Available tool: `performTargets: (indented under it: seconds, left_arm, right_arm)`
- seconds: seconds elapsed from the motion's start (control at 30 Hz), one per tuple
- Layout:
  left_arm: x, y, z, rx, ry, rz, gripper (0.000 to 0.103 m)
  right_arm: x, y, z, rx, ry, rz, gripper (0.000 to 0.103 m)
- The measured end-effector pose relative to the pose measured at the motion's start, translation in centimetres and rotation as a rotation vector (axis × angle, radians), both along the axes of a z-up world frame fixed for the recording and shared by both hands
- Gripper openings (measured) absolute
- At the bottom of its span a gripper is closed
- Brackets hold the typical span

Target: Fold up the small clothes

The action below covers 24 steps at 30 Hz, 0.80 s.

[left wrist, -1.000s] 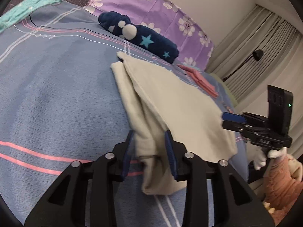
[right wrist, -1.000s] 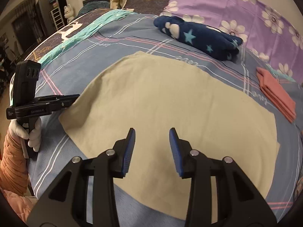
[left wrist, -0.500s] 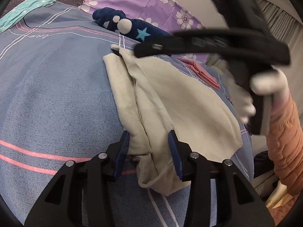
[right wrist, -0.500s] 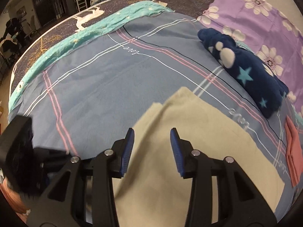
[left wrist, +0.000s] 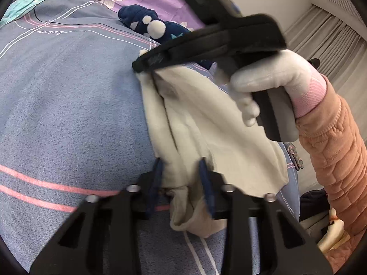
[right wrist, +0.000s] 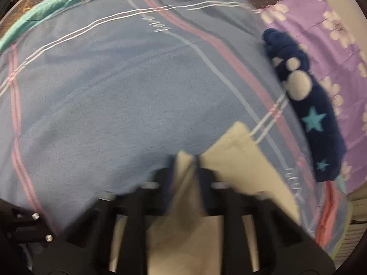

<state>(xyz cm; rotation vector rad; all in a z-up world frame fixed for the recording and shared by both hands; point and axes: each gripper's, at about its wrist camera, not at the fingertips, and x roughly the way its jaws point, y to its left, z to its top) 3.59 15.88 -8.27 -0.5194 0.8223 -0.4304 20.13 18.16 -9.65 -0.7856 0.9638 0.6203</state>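
Observation:
A cream garment [left wrist: 206,135] lies on the blue bedspread [left wrist: 68,114], partly folded lengthwise. My left gripper [left wrist: 181,171] straddles its near bunched end with the jaws apart and cloth between them. My right gripper [left wrist: 146,65], held by a white-gloved hand [left wrist: 263,80], reaches across the left wrist view to the garment's far corner. In the blurred right wrist view the right gripper [right wrist: 184,171] has narrowed jaws with the cream cloth [right wrist: 234,160] between them.
A folded navy fleece with stars and white dots [right wrist: 307,112] lies at the far side next to a purple floral pillow [right wrist: 325,29]. A folded pink garment [right wrist: 325,217] lies at the right edge. A teal strip [right wrist: 68,2] runs along the bedspread's far edge. Curtains [left wrist: 332,43] hang at right.
My right gripper has swung from the garment's middle to its far corner and closed in on the cloth. My left gripper has stayed over the near end, jaws apart.

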Motion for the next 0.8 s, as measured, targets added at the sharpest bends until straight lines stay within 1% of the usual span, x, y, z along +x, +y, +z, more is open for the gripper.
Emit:
performTargets:
  seconds: [0.03,0.07,0.13,0.17,0.23,0.27,0.3,0.37,0.43,0.47,0.5,0.53,0.57,0.6,0.67,0.7,0.77,0.8]
  left_arm:
    - [-0.3,0.0,0.1,-0.006,-0.007,-0.003,0.012]
    - [-0.6,0.0,0.5,-0.007,-0.03,-0.005,0.011]
    - [-1.9,0.0,1.7,-0.015,-0.102,-0.02,0.01]
    - [-2.5,0.1,2.0,-0.014,-0.116,-0.02,0.009]
    - [-3.6,0.7,2.1,-0.003,-0.112,-0.008,0.001]
    - [-4.2,1.2,1.8,0.001,-0.097,0.001,0.0]
    - [-4.4,1.7,1.4,-0.004,-0.081,0.012,0.0]
    - [-5.3,3.0,0.5,-0.034,-0.035,0.037,0.0]
    - [-6.1,3.9,0.4,-0.048,-0.029,0.062,0.0]
    - [-6.4,4.1,0.5,-0.052,-0.034,0.071,0.001]
    - [-7.0,4.4,0.8,-0.055,-0.047,0.078,0.007]
    - [-7.2,4.5,1.0,-0.057,-0.059,0.082,0.021]
    - [-6.8,4.7,1.3,-0.058,-0.069,0.087,0.027]
    - [-6.8,4.4,1.6,-0.055,-0.084,0.081,0.03]
    - [-6.2,3.6,1.7,-0.043,-0.088,0.057,0.03]
    - [-5.7,2.9,1.6,-0.03,-0.077,0.04,0.03]
    - [-4.6,1.6,1.1,0.042,-0.019,0.023,0.03]
    - [-4.2,0.8,0.6,0.102,0.016,0.025,0.023]
  right_arm:
    - [0.1,-0.4,0.8,0.06,0.007,-0.014,0.003]
    - [0.4,-1.0,1.6,0.121,0.026,-0.033,0.003]
    - [0.8,-2.1,3.2,0.243,0.056,-0.05,0.0]
    - [0.9,-2.4,3.6,0.27,0.063,-0.056,0.0]
    - [1.2,-2.8,3.5,0.296,0.082,-0.063,0.0]
    - [1.4,-2.9,3.3,0.309,0.096,-0.065,0.0]
    - [1.7,-3.3,3.1,0.346,0.13,-0.077,0.001]
    - [2.2,-4.1,3.2,0.413,0.177,-0.108,0.003]
    - [1.6,-5.0,3.8,0.457,0.187,-0.128,0.012]
    - [1.1,-5.5,4.1,0.465,0.186,-0.122,0.014]
    - [0.1,-6.1,4.4,0.466,0.177,-0.106,0.018]
    - [-0.6,-6.6,4.5,0.461,0.17,-0.09,0.02]
    - [-1.4,-7.1,4.6,0.45,0.163,-0.076,0.02]
    - [-2.0,-7.5,4.5,0.431,0.155,-0.062,0.02]
    - [-3.3,-8.5,3.8,0.383,0.15,-0.059,0.02]
    - [-3.7,-8.8,3.2,0.374,0.168,-0.067,0.021]
    - [-4.0,-9.0,1.5,0.37,0.224,-0.078,0.021]
    - [-4.3,-8.6,0.2,0.357,0.258,-0.078,0.023]
